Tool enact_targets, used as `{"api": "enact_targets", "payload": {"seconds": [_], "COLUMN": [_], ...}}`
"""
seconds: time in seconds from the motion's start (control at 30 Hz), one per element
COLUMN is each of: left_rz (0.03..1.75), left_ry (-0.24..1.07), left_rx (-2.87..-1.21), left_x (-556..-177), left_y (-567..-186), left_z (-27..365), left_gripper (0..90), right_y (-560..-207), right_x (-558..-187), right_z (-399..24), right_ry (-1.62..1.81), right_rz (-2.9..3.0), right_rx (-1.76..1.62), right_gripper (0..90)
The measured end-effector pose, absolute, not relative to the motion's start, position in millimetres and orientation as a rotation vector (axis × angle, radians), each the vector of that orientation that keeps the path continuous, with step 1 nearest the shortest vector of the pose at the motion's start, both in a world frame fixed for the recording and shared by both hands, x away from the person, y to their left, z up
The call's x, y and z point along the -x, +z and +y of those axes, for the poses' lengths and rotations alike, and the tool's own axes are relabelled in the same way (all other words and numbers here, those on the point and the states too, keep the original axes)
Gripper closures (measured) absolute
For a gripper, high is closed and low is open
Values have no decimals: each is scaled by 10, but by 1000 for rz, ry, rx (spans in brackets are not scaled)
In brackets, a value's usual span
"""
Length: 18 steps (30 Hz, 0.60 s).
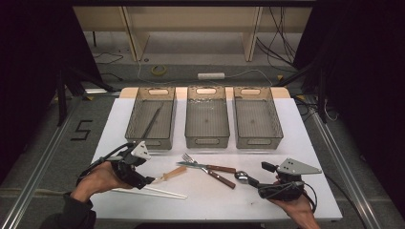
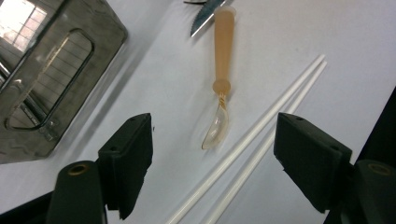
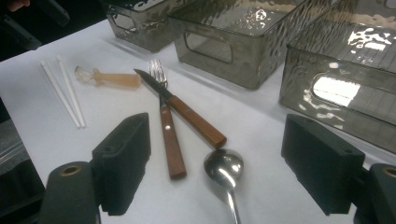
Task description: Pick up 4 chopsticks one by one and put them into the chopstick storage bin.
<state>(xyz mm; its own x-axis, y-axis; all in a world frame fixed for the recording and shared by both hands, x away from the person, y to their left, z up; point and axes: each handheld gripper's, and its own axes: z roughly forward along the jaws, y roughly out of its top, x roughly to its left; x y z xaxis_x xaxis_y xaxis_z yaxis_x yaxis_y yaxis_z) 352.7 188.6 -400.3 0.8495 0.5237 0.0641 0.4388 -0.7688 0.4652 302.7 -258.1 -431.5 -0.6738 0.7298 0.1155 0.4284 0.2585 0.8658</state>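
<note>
left hand-held gripper jaws wide open w/ nothing gripped, small clear spoon w/ tan handle lying on white counter between them, white chopsticks just beside, right hand-held gripper open over metal spoon, knife & fork crossed nearby

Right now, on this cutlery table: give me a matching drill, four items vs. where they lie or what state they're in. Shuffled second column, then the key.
Column 1
1. white chopsticks
2. metal spoon
3. knife
4. left gripper

Column 2
A. lies crossed over the fork, both with wooden handles
B. bowl lies between the right gripper's open jaws
C. jaws open above the small spoon with the tan handle
D. a pair lying side by side near the table's front edge

Pairs: 1-D, 2-B, 3-A, 4-C
</note>
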Motion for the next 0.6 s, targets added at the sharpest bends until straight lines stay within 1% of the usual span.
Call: {"api": "enact_targets", "payload": {"seconds": [0.07,0.23,0.53,0.6], "left_rz": [688,676,653,663], "left_ry": [270,270,236,222], "left_rx": [-2625,-2655,-2736,-2730], "left_x": [-3509,-3479,-3410,-3396], "left_y": [-4025,-4054,-4173,-4205], "left_z": [1892,1914,1960,1955], "left_gripper": [281,286,348,361], "right_y": [-4309,-4311,-4312,-4314], "right_x": [-3021,-3016,-3030,-3033], "right_z": [-2573,-2558,-2546,-2550], "right_ry": [1374,1370,1366,1369], "right_rz": [2229,2234,2242,2242], "right_rx": [-1061,-1060,-1055,-1053], "right_gripper": [250,250,250,250]}}
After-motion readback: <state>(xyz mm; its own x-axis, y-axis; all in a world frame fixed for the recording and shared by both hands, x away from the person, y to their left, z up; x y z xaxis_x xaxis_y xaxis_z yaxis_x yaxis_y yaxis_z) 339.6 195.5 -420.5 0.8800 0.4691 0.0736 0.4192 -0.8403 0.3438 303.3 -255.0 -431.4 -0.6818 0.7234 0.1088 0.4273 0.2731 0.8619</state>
